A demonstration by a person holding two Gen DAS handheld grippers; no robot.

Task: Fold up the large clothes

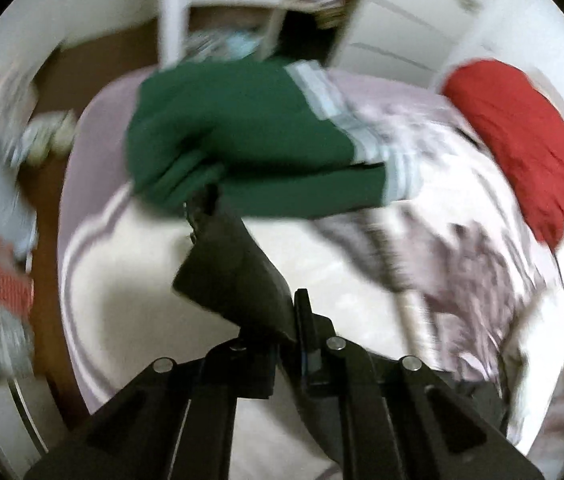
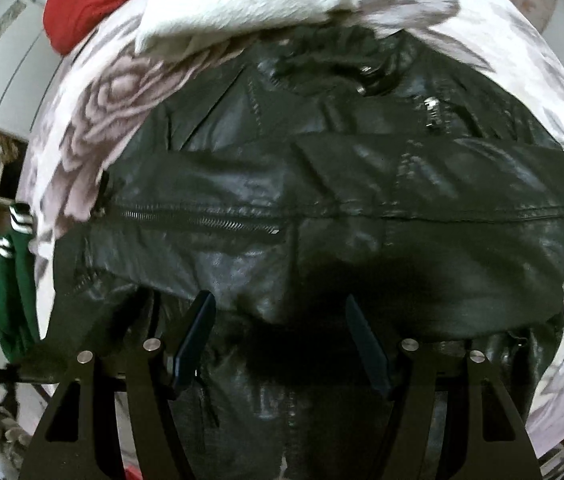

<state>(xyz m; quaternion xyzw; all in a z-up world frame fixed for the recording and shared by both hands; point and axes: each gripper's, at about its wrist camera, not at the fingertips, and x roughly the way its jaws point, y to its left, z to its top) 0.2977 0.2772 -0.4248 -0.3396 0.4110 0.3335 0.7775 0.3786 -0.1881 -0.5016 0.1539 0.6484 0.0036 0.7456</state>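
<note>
Your left tool (image 1: 282,312) was clamped shut on a black flap of the leather jacket (image 2: 321,208), which lay across the floral bedspread (image 2: 94,120). Your right tool (image 2: 282,344) hung above it, jaws apart, gripping nothing.

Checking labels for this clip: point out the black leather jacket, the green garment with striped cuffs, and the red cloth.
black leather jacket (image 2: 321,200), right wrist view, folded sleeve panel.
green garment with striped cuffs (image 1: 242,120), left wrist view, plain green body.
red cloth (image 1: 521,140), left wrist view, bundle's middle.
</note>
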